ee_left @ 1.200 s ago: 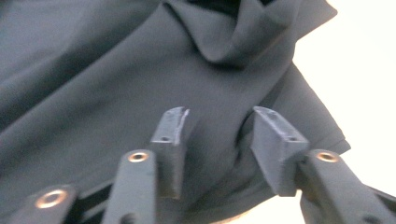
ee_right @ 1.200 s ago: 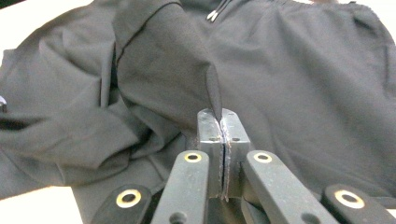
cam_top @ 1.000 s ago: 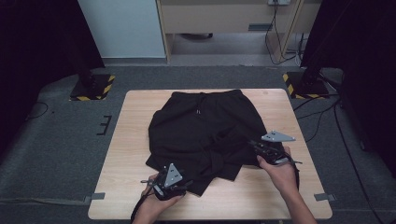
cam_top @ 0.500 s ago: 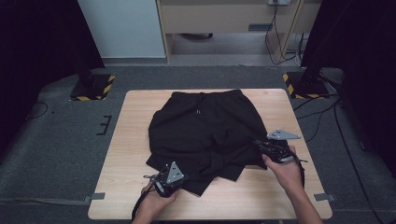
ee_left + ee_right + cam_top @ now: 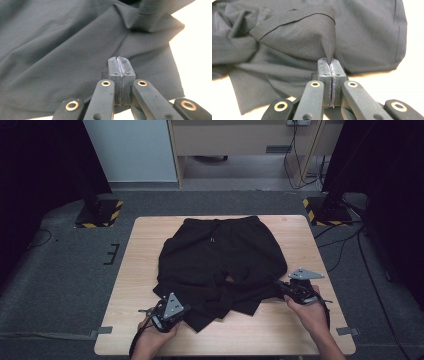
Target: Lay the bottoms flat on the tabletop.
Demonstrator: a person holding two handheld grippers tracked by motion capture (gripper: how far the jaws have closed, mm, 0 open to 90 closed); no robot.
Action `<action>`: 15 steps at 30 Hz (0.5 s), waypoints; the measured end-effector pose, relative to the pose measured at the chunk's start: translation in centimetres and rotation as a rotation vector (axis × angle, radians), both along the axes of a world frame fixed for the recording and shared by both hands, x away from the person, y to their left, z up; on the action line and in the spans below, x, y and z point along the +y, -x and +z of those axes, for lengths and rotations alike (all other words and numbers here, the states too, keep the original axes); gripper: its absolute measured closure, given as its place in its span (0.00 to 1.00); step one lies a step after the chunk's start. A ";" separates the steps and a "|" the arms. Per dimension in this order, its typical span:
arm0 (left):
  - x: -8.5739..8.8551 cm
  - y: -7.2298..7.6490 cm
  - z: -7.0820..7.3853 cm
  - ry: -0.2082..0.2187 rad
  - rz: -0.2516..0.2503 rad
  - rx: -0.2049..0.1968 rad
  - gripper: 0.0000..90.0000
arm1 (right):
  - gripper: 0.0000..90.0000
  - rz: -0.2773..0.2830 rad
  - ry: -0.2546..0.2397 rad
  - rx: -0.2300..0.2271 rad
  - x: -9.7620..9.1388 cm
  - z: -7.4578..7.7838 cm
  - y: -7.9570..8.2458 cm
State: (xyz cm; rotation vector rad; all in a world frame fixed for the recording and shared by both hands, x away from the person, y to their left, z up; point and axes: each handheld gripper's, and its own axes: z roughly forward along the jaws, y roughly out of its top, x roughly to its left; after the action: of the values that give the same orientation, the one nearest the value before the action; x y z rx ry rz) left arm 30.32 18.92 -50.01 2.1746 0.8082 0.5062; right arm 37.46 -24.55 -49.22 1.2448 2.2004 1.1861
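Black shorts (image 5: 220, 255) lie on the wooden table (image 5: 142, 270), waistband at the far side, the legs rumpled toward me. My left gripper (image 5: 185, 312) sits at the near-left hem, its pads pressed together on the edge of the shorts (image 5: 75, 50). In the left gripper view the left gripper (image 5: 119, 60) shows no gap between its jaws. My right gripper (image 5: 278, 287) is at the right leg's hem. In the right gripper view the right gripper (image 5: 329, 61) is shut on a pinched fold of the shorts (image 5: 307, 35), which rises in a peak from the pads.
Bare wood runs along the table's left side and near edge (image 5: 280, 330). Two stands with yellow-and-black bases (image 5: 97, 212) (image 5: 327, 210) flank the far corners on the grey floor. Cables (image 5: 345, 245) trail at the right. A cabinet (image 5: 240, 137) stands behind.
My left gripper has shifted a little left and up with the hem. My right gripper has drawn toward the near edge and lower, pulling its fold of fabric along.
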 end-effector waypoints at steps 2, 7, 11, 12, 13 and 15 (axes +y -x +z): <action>0.7 -0.2 0.2 0.014 0.022 -0.005 1.00 | 0.99 0.005 0.006 0.010 -0.5 -0.4 0.4; 2.2 -0.9 0.2 0.029 0.075 -0.011 1.00 | 0.99 -0.009 0.013 0.022 -2.0 -0.8 0.8; 3.4 -1.3 0.4 0.051 0.124 -0.023 1.00 | 0.99 -0.030 0.011 0.019 -3.8 -0.4 1.3; 3.4 -1.3 0.4 0.051 0.124 -0.023 1.00 | 0.99 -0.030 0.011 0.019 -3.8 -0.4 1.3; 3.7 -1.4 0.4 0.052 0.133 -0.023 1.00 | 0.99 -0.031 0.014 0.019 -4.1 -0.3 1.4; 4.0 -1.6 0.3 0.054 0.143 -0.021 1.00 | 0.99 -0.037 0.022 0.019 -4.9 0.2 1.5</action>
State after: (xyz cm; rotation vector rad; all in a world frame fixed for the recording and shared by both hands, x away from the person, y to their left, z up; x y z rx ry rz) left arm 31.88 22.87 -49.67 2.0685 0.9596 0.5716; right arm 35.93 -29.49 -49.03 1.2879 2.1880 1.1378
